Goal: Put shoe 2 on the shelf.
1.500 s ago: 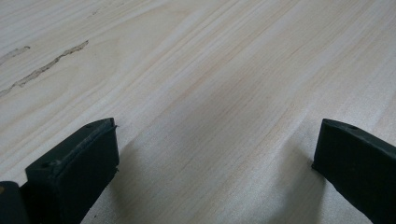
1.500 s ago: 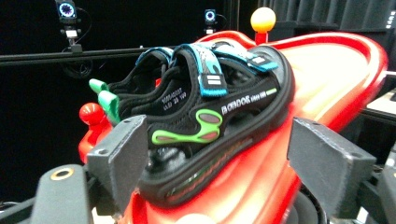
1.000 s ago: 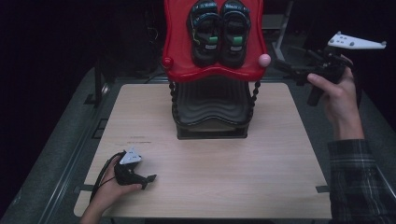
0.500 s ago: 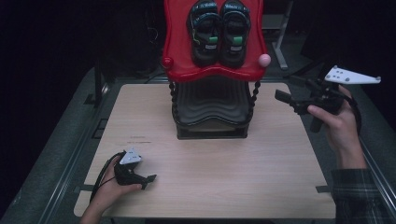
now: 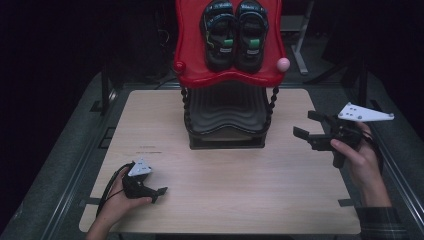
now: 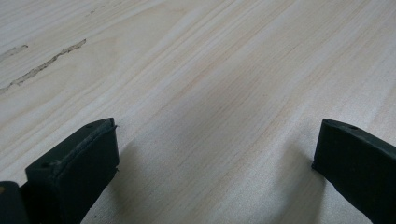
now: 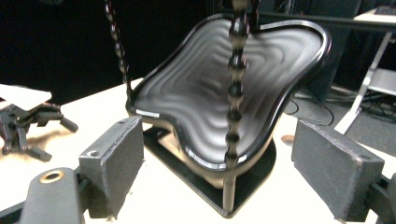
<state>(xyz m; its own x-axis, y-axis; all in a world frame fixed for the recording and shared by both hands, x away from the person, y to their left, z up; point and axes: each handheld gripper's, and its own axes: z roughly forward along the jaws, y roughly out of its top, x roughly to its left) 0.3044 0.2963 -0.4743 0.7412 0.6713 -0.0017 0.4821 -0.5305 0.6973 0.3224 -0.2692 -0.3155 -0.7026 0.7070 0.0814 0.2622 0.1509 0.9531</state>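
Observation:
A two-tier rack stands at the back middle of the wooden table [image 5: 225, 190]. On its red top shelf [image 5: 192, 57] sits a pair of black shoes [image 5: 234, 32] with green patches. The black wavy lower shelf [image 5: 227, 117] [image 7: 224, 84] is bare. My right gripper [image 5: 304, 123] [image 7: 219, 140] is held above the table to the right of the rack, open, its jaws pointed at the lower shelf. My left gripper [image 5: 159, 194] [image 6: 217, 135] rests low on the table at the front left, open, with bare wood between its jaws.
Black beaded posts [image 7: 236, 93] carry the red shelf, which has a pink ball [image 5: 283, 64] at its right corner. The left gripper [image 7: 28, 123] appears far off across the table in the right gripper view. Dark floor surrounds the table on all sides.
My right gripper has come down and inward from beyond the table's far right corner to beside the rack's lower shelf. The left gripper has stayed put.

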